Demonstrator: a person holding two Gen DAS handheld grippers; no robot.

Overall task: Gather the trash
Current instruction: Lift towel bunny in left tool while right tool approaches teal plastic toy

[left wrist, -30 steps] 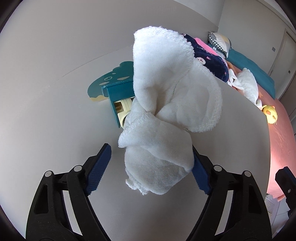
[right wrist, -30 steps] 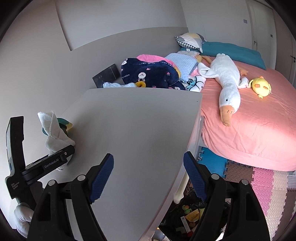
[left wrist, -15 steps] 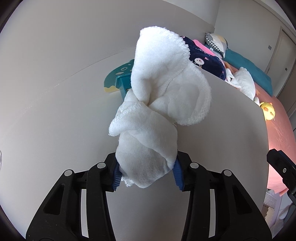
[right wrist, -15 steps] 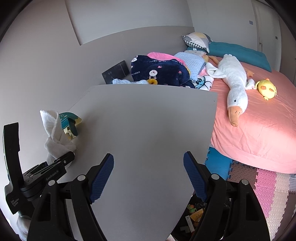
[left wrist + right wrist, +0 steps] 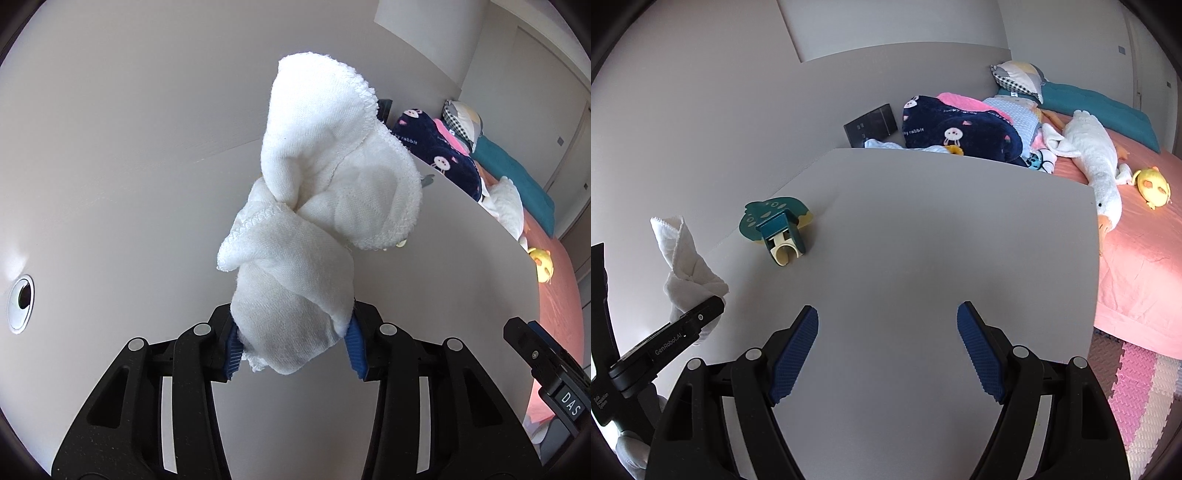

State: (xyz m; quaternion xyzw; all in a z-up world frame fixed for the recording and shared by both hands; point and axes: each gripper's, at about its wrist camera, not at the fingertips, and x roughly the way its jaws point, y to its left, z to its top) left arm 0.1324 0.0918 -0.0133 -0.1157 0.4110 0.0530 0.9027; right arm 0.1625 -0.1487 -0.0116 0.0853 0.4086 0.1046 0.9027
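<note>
Above the grey table (image 5: 923, 258), near its left edge, the left gripper (image 5: 293, 349) is pinching a crumpled white cloth (image 5: 317, 221) between its blue pads, having just been closing its jaws on it; the bunched lower end is sitting squeezed between the fingers while the rest is standing up in loose folds, clear of the tabletop. In the right wrist view the same cloth is showing lifted at the far left, just beside a teal toy piece (image 5: 779, 230) that is lying on the table. The right gripper (image 5: 886, 350) is hanging over the bare table with its jaws spread wide, holding nothing and touching nothing. The pickup of this one piece looks done; carrying it to a bin and dropping it is still remaining, and no bin is showing in these views. Whether the teal toy counts as trash I cannot tell.
</note>
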